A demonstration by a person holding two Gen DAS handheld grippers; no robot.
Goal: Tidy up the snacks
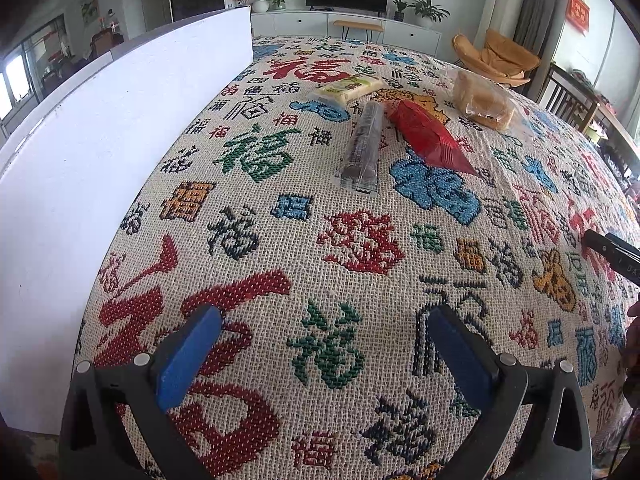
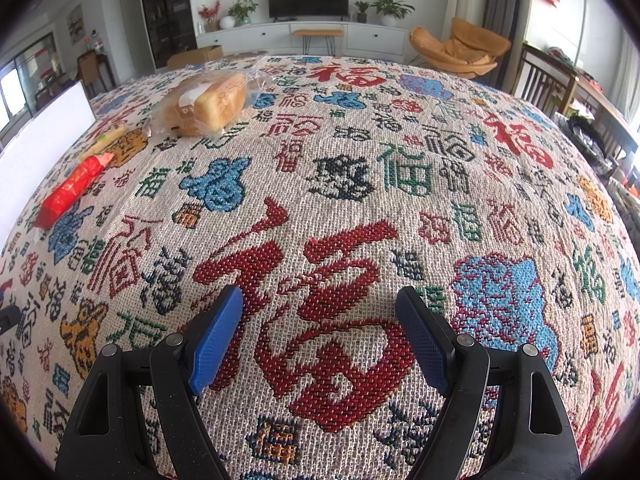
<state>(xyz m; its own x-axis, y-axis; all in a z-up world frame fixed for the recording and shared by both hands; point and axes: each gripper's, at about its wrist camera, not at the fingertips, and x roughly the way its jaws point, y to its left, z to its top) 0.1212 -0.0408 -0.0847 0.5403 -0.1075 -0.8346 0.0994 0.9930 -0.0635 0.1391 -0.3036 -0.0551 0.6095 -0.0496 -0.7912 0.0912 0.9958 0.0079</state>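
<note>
Several snacks lie on the patterned tablecloth (image 1: 360,240). A clear pack of dark biscuits (image 1: 362,148) lies lengthwise beside a red packet (image 1: 428,140). Behind them are a pale green-and-white pack (image 1: 348,87) and a bagged loaf of bread (image 1: 484,100). My left gripper (image 1: 324,316) is open above bare cloth, well short of the snacks. My right gripper (image 2: 320,296) is open too, with nothing between its blue pads. From the right wrist view the bread (image 2: 208,104) is far ahead to the left, the red packet (image 2: 72,190) at the left edge.
A white box wall (image 1: 92,184) runs along the left of the table. The right gripper's black tip (image 1: 612,252) shows at the right edge of the left wrist view. Chairs (image 2: 560,76) stand beyond the table's right side.
</note>
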